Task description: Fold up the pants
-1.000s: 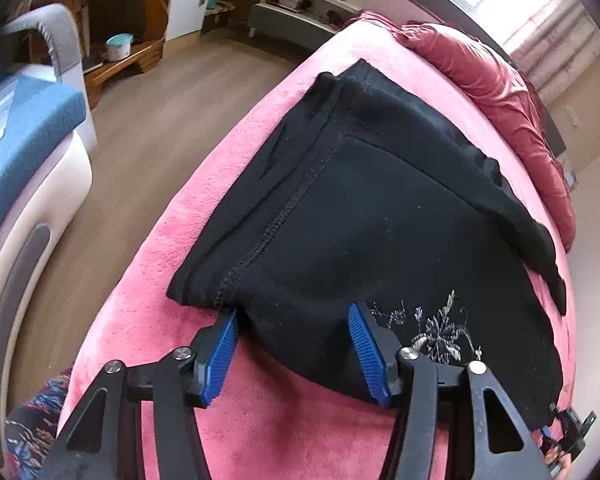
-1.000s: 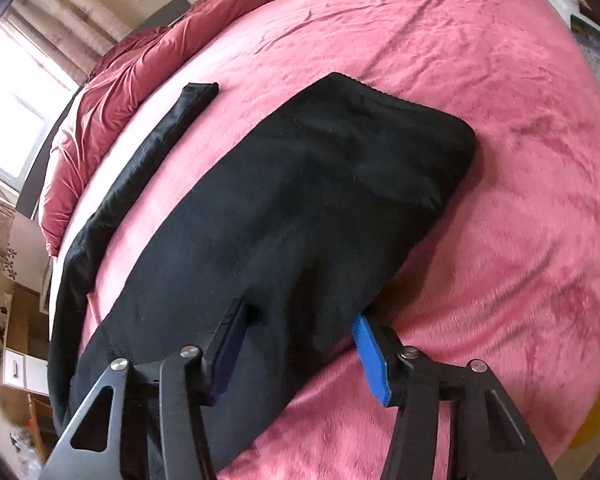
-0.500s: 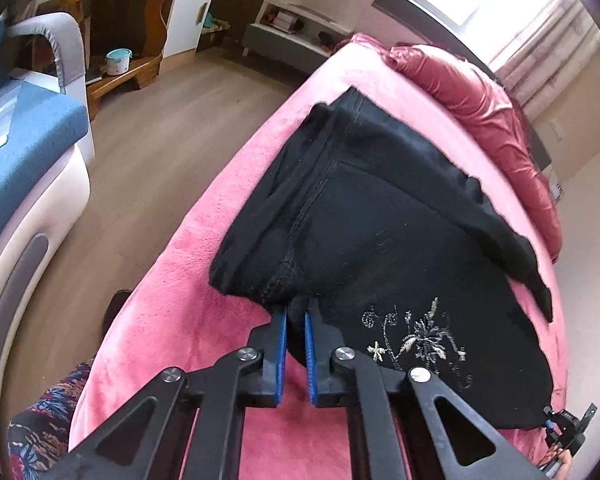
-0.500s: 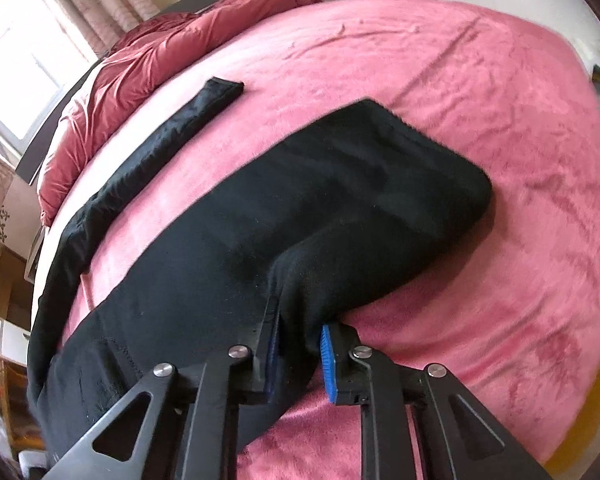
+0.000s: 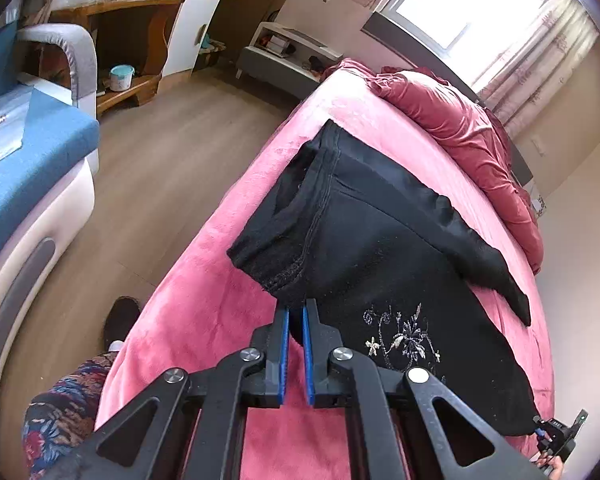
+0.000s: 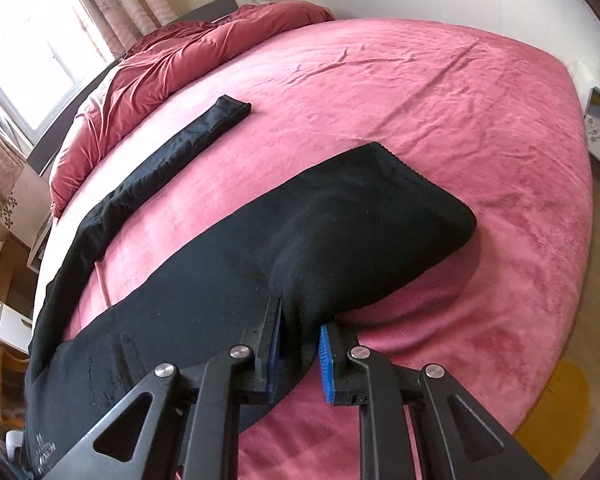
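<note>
Black pants (image 5: 380, 248) with a pale floral embroidery lie on a pink bed (image 5: 204, 304). My left gripper (image 5: 295, 312) is shut on the near edge of the waist end and lifts it off the blanket. In the right wrist view my right gripper (image 6: 300, 320) is shut on the near edge of the pants (image 6: 300, 240) at the leg end, which is raised. The other leg (image 6: 172, 160) lies stretched out flat farther back. The right gripper also shows at the left wrist view's lower right (image 5: 556, 438).
A crumpled dark red duvet (image 6: 172, 56) lies along the far side of the bed under the window. A blue and grey sofa (image 5: 24, 160) stands left of the bed across wooden floor (image 5: 148, 168). My foot (image 5: 120, 320) stands by the bed's edge.
Both grippers closed from open onto the pants' near edge, then rose, lifting the cloth off the blanket.
</note>
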A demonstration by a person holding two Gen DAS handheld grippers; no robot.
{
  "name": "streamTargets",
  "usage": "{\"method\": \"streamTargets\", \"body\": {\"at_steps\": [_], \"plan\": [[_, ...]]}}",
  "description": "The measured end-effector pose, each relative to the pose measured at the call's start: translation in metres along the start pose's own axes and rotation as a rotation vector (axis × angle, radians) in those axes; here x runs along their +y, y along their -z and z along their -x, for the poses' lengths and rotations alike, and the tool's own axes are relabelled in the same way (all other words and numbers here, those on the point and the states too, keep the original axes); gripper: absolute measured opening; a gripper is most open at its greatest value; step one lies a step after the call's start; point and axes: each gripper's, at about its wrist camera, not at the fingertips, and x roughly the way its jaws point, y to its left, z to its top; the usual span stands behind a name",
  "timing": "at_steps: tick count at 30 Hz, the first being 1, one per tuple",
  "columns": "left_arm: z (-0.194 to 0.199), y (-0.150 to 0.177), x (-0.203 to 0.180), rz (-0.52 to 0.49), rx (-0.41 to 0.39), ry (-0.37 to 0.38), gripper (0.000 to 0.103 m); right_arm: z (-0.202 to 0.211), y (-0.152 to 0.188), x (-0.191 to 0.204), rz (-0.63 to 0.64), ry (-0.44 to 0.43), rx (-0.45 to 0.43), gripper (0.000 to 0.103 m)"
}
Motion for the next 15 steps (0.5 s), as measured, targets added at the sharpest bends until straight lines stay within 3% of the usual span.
{"method": "streamTargets", "body": {"at_steps": [8, 11, 12, 13, 15], "plan": [[0.028, 0.026, 0.013, -0.005, 0.029, -0.001, 0.006, 0.015, 0.020, -0.026, 0.017, 0.012, 0.037, 0.015], [0.037, 0.040, 0.020, -0.008, 0.047, -0.023, 0.006, 0.019, 0.030, -0.038, -0.004, 0.040, 0.033, 0.015], [0.039, 0.041, 0.023, -0.005, 0.045, -0.045, 0.000, 0.020, 0.033, -0.043, -0.004, 0.054, 0.039, 0.011], [0.042, 0.043, 0.028, -0.004, 0.043, -0.063, 0.000, 0.021, 0.036, -0.048, -0.011, 0.056, 0.046, 0.010], [0.035, 0.041, 0.040, 0.016, 0.088, -0.084, 0.000, 0.021, 0.042, -0.057, -0.027, 0.059, 0.062, 0.010]]}}
